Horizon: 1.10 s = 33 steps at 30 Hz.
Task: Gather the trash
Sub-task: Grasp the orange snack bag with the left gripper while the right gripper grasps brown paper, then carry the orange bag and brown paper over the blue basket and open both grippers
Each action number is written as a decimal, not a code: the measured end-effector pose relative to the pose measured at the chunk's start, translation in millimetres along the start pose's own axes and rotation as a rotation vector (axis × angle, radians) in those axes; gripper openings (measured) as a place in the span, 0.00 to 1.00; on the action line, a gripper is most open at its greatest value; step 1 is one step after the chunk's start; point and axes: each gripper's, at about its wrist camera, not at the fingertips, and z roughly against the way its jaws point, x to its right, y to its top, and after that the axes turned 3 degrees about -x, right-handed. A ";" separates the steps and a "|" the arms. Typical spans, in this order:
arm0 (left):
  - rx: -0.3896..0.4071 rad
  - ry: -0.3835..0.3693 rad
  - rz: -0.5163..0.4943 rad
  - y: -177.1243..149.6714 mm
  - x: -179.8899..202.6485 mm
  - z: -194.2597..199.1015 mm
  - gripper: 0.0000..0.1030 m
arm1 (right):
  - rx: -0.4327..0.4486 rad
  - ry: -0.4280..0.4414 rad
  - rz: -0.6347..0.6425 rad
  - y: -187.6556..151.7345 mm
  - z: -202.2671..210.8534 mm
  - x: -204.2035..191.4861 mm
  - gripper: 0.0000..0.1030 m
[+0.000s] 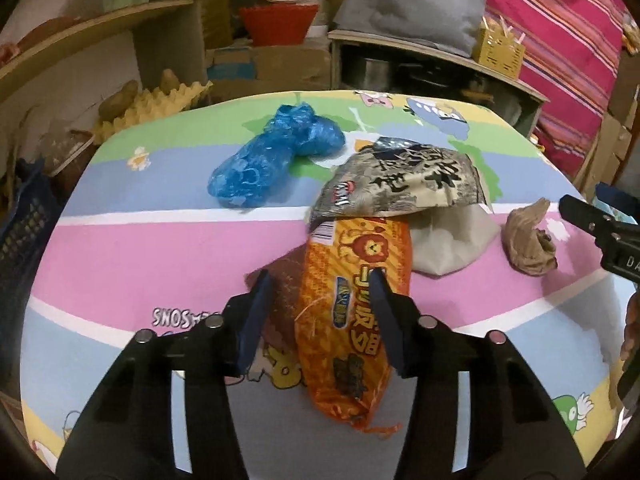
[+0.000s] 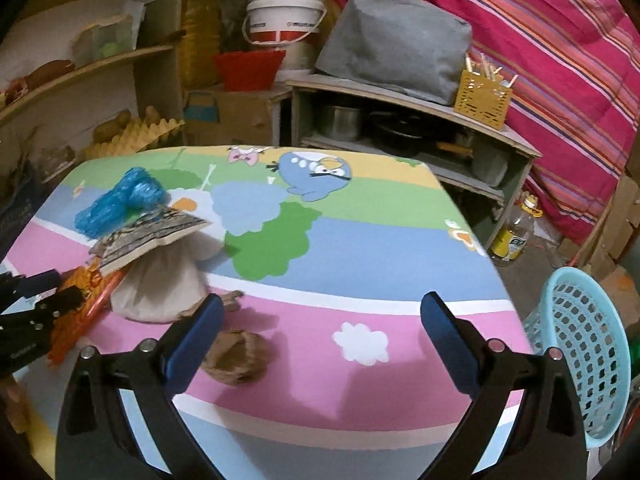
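Note:
An orange snack wrapper (image 1: 352, 312) lies on the colourful table (image 1: 160, 240). My left gripper (image 1: 320, 280) is open, its jaws standing around the wrapper's middle, one on each side. A grey printed packet (image 1: 400, 180) rests on a beige pouch (image 1: 452, 244) behind it. Crumpled blue plastic (image 1: 272, 156) lies further back. A crumpled brown paper ball (image 1: 528, 240) sits to the right; in the right wrist view it (image 2: 240, 356) lies by my open, empty right gripper (image 2: 320, 308), near its left finger. The right gripper shows in the left wrist view at the right edge (image 1: 600, 228).
A light-blue perforated basket (image 2: 580, 352) stands beside the table's right edge. A dark crate (image 1: 20, 232) is at the left. Shelves, a white bucket (image 2: 284, 20), a grey bag (image 2: 392, 36) and a bottle on the floor (image 2: 516, 232) are behind the table.

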 end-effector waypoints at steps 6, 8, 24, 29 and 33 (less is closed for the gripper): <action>0.003 -0.046 0.006 2.3 -1.5 1.8 0.14 | -0.019 0.020 0.037 -5.6 -2.8 -14.4 0.94; 0.013 -0.046 0.003 2.3 -1.1 4.6 0.12 | -0.027 0.024 0.044 -7.0 -4.6 -17.1 0.94; 0.110 0.019 0.138 13.1 -57.0 38.1 0.08 | -0.074 0.080 0.087 -12.6 -17.4 -47.8 0.94; 0.120 0.029 0.130 12.4 -53.9 41.9 0.08 | -0.095 0.099 0.079 -12.8 -23.6 -51.6 0.94; 0.121 0.027 0.131 11.2 -51.4 42.3 0.08 | -0.113 0.152 0.083 -11.6 -27.8 -55.8 0.83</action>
